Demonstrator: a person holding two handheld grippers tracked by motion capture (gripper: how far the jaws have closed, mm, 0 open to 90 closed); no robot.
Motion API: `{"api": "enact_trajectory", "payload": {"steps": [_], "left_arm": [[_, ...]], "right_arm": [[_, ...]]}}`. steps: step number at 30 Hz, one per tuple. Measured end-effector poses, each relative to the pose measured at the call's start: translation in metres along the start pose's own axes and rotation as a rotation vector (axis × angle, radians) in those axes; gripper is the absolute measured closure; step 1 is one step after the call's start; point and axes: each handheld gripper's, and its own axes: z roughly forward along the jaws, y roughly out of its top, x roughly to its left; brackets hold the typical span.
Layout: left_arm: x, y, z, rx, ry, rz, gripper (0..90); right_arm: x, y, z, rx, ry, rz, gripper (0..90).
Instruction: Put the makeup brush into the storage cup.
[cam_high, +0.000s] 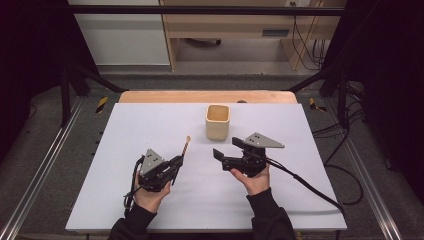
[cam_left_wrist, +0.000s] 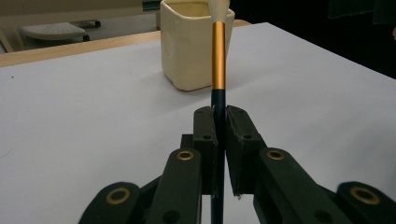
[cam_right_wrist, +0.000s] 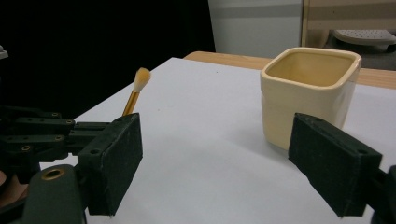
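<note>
**Brush pinched in the left claw, cup waiting just ahead**

The left gripper (cam_high: 176, 162) has its jaws pressed together on the dark lower handle of a brush (cam_left_wrist: 218, 56), and the right gripper (cam_right_wrist: 233, 170) stands spread wide with nothing between its pads. No earlier look is to hand, so I speak only of how they sit.

The brush should be very light and stiff along its handle, with a soft tuft that would splay if pushed against anything. The lacquered handle and gold ferrule look smooth, so a grip could slip. The dark handle, where it is held now, seems the right place; the tuft should be left alone.

It is slim: dark handle, long gold band, pale cream bristles. It angles up and away from the left claw, tip raised above the white table (cam_high: 150, 125), pointing toward the cup (cam_high: 217, 121).

The cup is a cream, square-mouthed ceramic pot, upright and empty so far as I can see, near the far edge, apart from both claws. It looks heavier and chippable.
</note>
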Motion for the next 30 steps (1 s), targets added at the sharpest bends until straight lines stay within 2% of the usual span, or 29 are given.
{"api": "enact_trajectory", "payload": {"steps": [10, 18, 25, 30], "left_arm": [[-0.009, 0.001, 0.006, -0.018, -0.009, -0.024, 82.5], [-0.016, 0.009, 0.01, -0.044, -0.012, -0.041, 82.4], [-0.025, 0.012, 0.015, -0.056, -0.015, -0.042, 82.4], [-0.033, 0.012, 0.019, -0.059, -0.026, -0.058, 82.5]], "right_arm": [[0.002, -0.003, 0.003, -0.007, 0.004, 0.015, 20.4], [0.003, -0.003, 0.002, -0.018, 0.002, 0.017, 20.8], [0.003, -0.002, 0.001, -0.025, 0.013, 0.045, 24.1], [0.004, -0.004, 0.003, -0.016, 0.033, 0.055, 27.2]]}}
